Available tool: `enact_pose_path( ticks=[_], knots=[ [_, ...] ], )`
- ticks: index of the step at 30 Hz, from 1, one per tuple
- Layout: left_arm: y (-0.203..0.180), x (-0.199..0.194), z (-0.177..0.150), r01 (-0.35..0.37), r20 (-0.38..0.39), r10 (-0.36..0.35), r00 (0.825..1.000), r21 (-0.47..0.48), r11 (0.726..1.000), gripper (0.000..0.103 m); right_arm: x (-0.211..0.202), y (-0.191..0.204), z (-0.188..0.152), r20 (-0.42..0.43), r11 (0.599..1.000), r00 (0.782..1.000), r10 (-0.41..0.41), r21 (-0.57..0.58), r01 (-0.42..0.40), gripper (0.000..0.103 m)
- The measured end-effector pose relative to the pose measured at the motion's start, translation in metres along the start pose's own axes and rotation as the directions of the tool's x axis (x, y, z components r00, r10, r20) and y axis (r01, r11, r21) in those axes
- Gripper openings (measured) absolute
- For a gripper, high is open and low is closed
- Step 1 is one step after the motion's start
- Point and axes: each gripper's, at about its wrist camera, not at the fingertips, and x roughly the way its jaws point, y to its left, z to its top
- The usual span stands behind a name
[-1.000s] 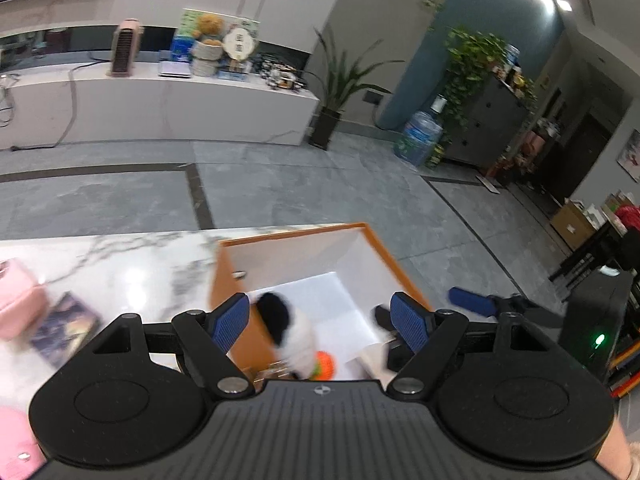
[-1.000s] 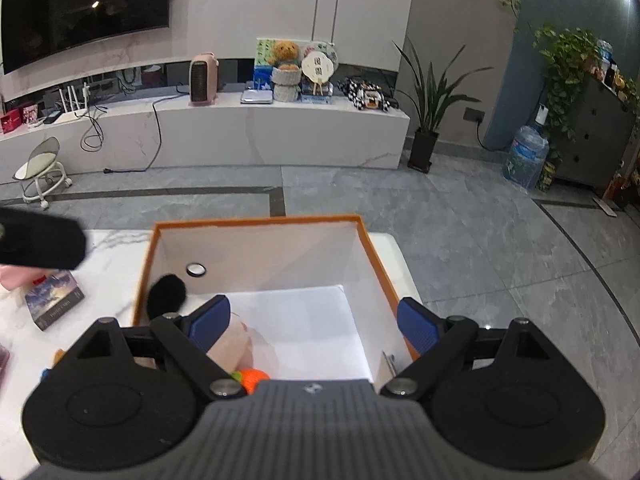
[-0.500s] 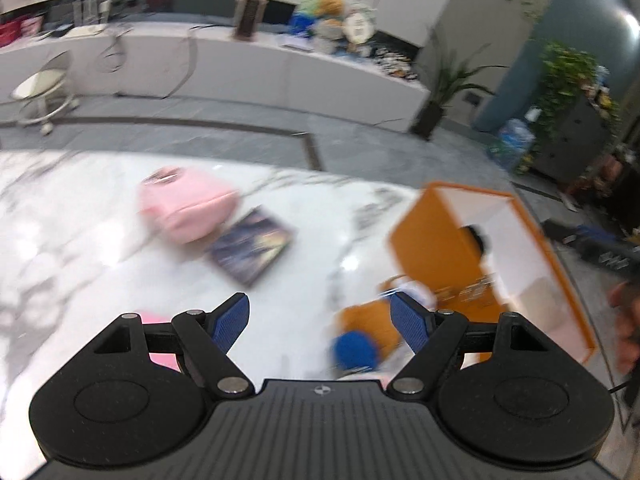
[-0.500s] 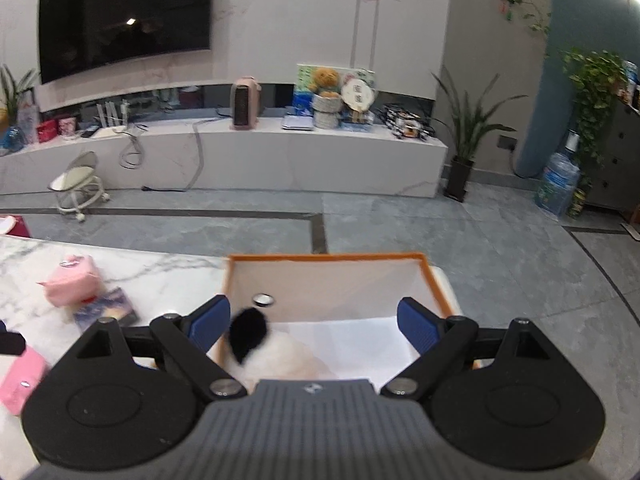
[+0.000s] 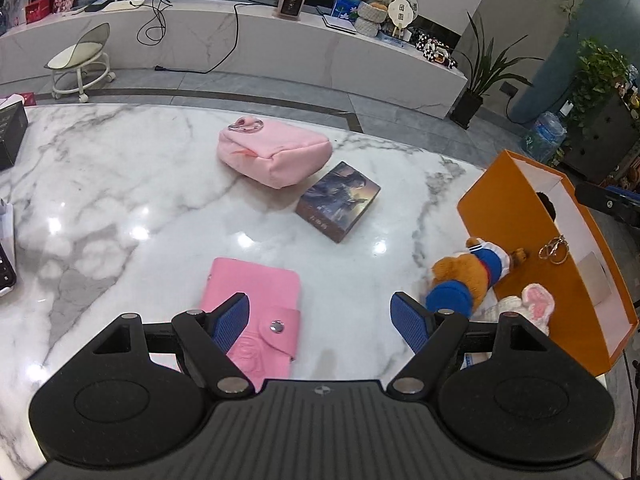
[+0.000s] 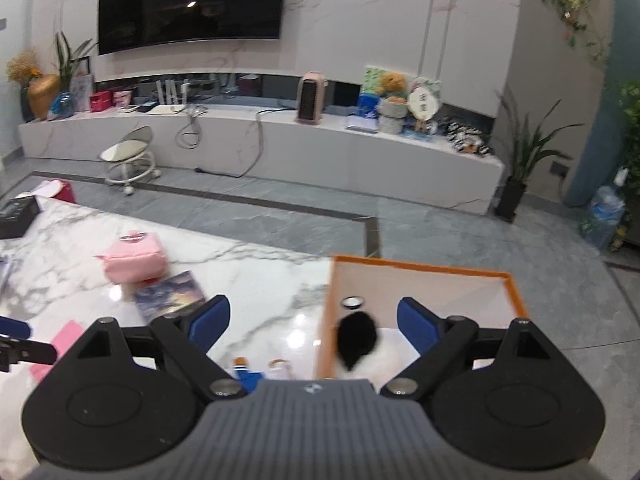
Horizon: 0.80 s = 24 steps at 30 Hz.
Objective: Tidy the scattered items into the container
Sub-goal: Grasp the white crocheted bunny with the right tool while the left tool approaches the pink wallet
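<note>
An orange box point(image 5: 516, 208) point(image 6: 420, 269) with white inside stands at the marble table's right end, a black-and-white plush point(image 6: 356, 338) lying in it. On the table lie a pink pouch point(image 5: 272, 154) point(image 6: 132, 261), a dark picture box point(image 5: 338, 200) point(image 6: 170, 295), a pink wallet point(image 5: 256, 304) and a brown teddy in blue point(image 5: 468, 276) against the box's side, with a pink-eared plush point(image 5: 532, 304) beside it. My left gripper point(image 5: 320, 320) hangs open over the wallet's right edge. My right gripper point(image 6: 314, 320) is open above the box's left wall.
A black box point(image 5: 10, 132) point(image 6: 18, 216) sits at the table's far left edge, a keyboard corner point(image 5: 6, 272) nearer. A key ring point(image 5: 554, 247) hangs on the orange box's wall. Beyond the table are grey floor, a wheeled stool point(image 5: 80, 62) and a long white bench.
My left gripper swung left from over the orange box to the table's middle, above the pink wallet. My right gripper rose and drifted left, so the box now sits lower right.
</note>
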Motion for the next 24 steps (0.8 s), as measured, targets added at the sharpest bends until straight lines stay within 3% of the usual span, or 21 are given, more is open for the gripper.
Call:
enact_pose_path(
  ticks=[8, 19, 24],
  knots=[
    [0.027, 0.006, -0.009, -0.056, 0.014, 0.056, 0.998, -0.031, 0.998, 0.092, 0.015, 0.028, -0.012, -0.086, 0.995, 0.993, 0.075, -0.065, -0.081, 0.092],
    [0.031, 0.013, -0.02, -0.031, -0.028, 0.031, 0.999, 0.012, 0.999, 0.092, 0.034, 0.073, -0.045, -0.268, 0.959, 0.957, 0.109, -0.224, -0.172, 0.092],
    [0.035, 0.009, -0.027, -0.036, -0.031, 0.036, 0.999, 0.026, 0.999, 0.092, 0.027, 0.074, -0.061, -0.313, 0.946, 0.945, 0.098, -0.264, -0.186, 0.092]
  ],
)
